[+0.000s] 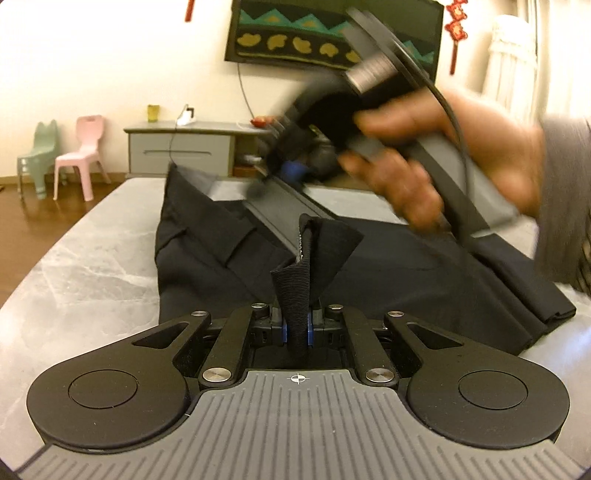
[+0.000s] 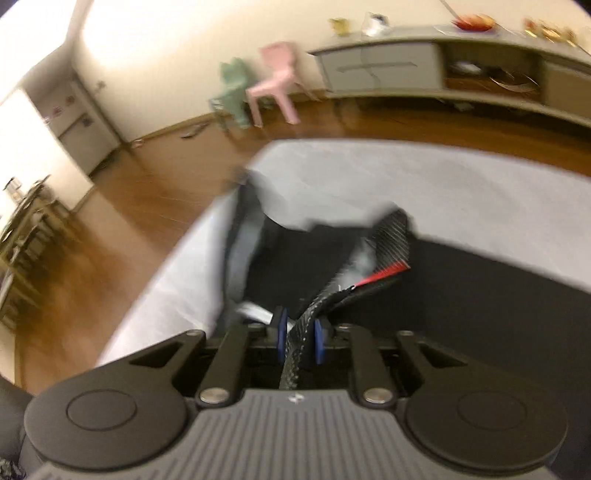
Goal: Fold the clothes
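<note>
1. The left gripper point(image 1: 298, 328) is sitting at the lower middle of the left wrist view, its jaws closed tight on a ribbed black band of the black trousers point(image 1: 229, 254), which is standing up from between the pads.
2. The trousers are lying spread across the grey marble-patterned table point(image 1: 85, 266), filling the middle and right of that view, with a folded edge showing at the right and a lighter lining strip running toward the upper middle.
3. The person's right hand point(image 1: 443, 162) is occupying the upper right of the left wrist view, wrapped around the handle of the right gripper point(image 2: 300, 339); both are blurred.
4. In the right wrist view, the right gripper is sitting at the lower middle, its blue pads point(image 2: 281, 332) standing slightly apart with a strip of dark woven fabric running up between them; the picture is too smeared for me to tell whether the pads are pressing on it.
5. That strip is leading up to a red-edged section of the garment at the centre right of the frame, over the dark cloth on the table.
6. A pink chair point(image 1: 83, 155) and a green chair point(image 1: 38, 158) are standing at the left of the left wrist view, beside a grey cabinet point(image 1: 184, 147), with a dark patterned screen point(image 1: 332, 33) hanging on the wall above.
</note>
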### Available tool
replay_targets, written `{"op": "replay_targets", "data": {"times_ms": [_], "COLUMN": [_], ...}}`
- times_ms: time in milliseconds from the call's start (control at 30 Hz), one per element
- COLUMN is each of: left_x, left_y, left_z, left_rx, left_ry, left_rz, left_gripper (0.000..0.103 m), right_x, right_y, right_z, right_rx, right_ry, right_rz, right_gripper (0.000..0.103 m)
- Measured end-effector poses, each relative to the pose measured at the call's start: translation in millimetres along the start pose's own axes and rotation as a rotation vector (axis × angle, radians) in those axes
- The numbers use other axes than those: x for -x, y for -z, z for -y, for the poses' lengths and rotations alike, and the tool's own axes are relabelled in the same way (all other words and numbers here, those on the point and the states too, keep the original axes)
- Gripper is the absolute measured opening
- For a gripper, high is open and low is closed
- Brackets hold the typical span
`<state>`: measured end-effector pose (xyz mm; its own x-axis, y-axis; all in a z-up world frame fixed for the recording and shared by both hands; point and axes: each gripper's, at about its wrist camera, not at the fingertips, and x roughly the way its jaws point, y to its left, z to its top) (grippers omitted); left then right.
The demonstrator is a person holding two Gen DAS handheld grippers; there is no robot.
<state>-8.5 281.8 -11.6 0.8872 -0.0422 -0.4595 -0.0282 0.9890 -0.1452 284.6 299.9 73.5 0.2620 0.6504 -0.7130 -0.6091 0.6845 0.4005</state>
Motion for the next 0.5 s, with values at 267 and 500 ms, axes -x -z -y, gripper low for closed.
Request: {"op": "replay_targets", "data": {"times_ms": [267,500], "left_x": [-5.4,-0.4], "left_y": [7.9,12.7], "left_z": [-5.1,-7.4], "left_rx": [0.003,-0.004], "left_ry": [0.049,0.065], "left_rz": [-0.028,-0.038], "left_gripper": [0.0,0.0], "right_x": [-59.6,-83.6], "right_y": [-39.6,-27.5], "right_z": [-77.0,-92.7], "right_rx": [0.175,0.362], "right_ry": [0.069,0.3], "right_rz": [-0.141,-0.148], "right_gripper": [0.078,0.002]}}
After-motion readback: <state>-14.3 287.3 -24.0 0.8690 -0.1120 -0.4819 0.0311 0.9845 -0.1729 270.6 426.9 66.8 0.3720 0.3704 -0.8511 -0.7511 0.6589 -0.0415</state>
